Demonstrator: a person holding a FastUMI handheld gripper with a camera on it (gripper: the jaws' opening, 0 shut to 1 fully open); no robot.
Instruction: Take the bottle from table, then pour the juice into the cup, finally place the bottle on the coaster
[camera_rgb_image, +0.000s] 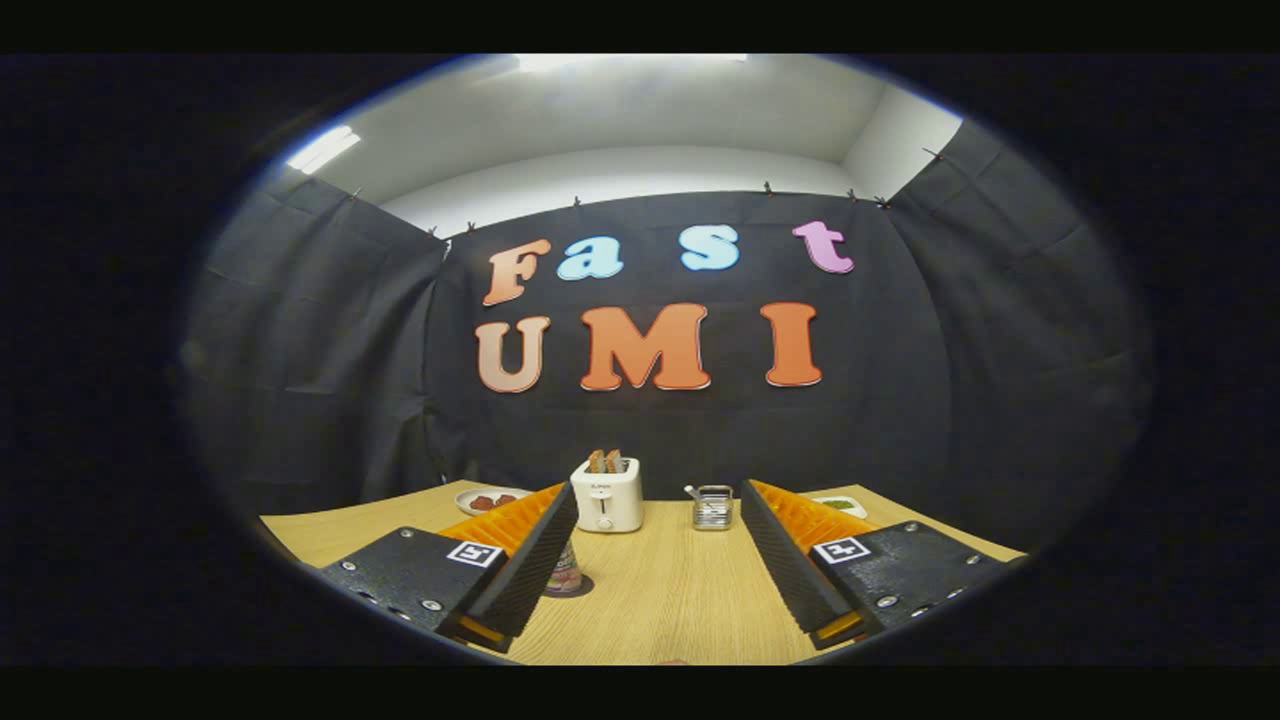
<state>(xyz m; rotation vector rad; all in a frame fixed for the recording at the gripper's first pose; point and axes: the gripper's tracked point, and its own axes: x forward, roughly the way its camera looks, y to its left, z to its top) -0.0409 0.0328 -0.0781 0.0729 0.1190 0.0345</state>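
My gripper (659, 492) is open above the wooden table (650, 590), with nothing between its fingers. Just behind the left finger (530, 565) stands a small bottle (566, 572) with a coloured label, mostly hidden by that finger. It rests upright on a dark round coaster (586, 586). Beyond the fingers, toward the right one, stands a small shiny cup-like container (712, 508) near the table's far edge.
A white toaster (606, 496) with two slices of toast stands at the far edge, ahead of the left finger. A plate with red pieces (488, 500) lies far left. Another plate (842, 505) with something green lies far right. The black cloth wall rises behind the table.
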